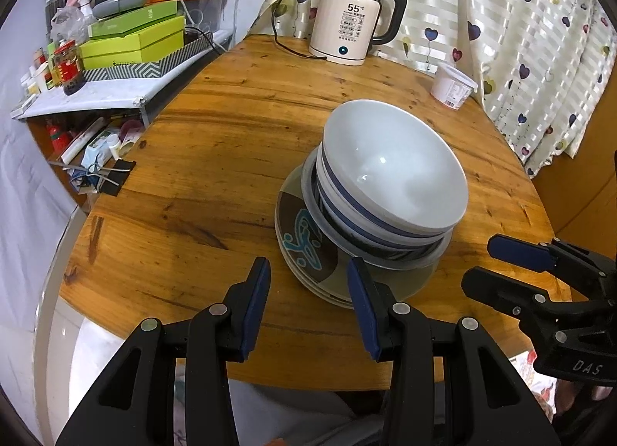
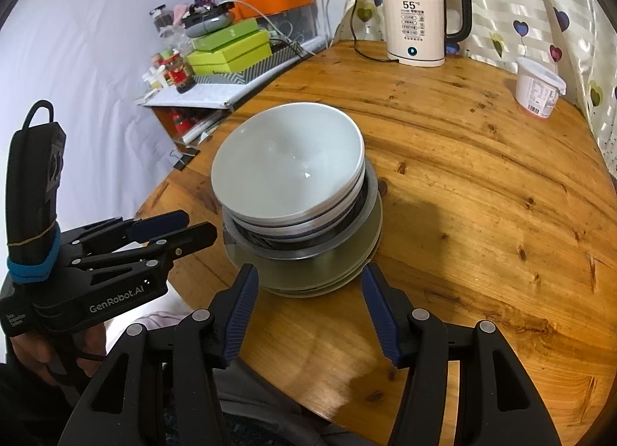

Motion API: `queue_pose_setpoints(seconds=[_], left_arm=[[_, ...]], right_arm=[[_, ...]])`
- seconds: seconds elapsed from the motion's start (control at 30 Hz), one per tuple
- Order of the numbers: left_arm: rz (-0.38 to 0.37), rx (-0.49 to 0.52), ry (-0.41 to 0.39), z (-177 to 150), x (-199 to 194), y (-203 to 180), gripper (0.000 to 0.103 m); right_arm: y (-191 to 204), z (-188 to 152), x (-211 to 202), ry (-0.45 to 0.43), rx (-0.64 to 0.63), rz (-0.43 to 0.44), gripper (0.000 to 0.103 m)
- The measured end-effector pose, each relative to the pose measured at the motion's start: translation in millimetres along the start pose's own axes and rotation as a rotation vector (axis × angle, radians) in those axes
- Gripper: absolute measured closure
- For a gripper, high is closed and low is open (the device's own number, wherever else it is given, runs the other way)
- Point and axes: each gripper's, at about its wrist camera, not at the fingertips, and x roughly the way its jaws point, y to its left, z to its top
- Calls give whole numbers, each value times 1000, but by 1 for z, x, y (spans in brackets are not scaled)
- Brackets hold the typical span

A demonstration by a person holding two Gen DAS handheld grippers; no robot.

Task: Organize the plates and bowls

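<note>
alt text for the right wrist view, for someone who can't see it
A stack of white bowls nested on plates sits on a round wooden table, just ahead of the open, empty right gripper. The left gripper is at the left; a kettle and white tub stand behind.

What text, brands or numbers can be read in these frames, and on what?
"55°C": kettle display.
"GenRobot.AI": side of the left gripper.
"DAS": body of the right gripper.
Kettle button labels and metal badge, white tub label, shelf boxes: too small or blurred.
</note>
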Motion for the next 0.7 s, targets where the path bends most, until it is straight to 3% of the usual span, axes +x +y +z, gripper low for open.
queue_pose_setpoints(seconds=[0.7], left_arm=[[7, 6, 6, -1, 3, -5, 60]], right_arm=[[0, -1, 1, 2, -4, 6, 47]])
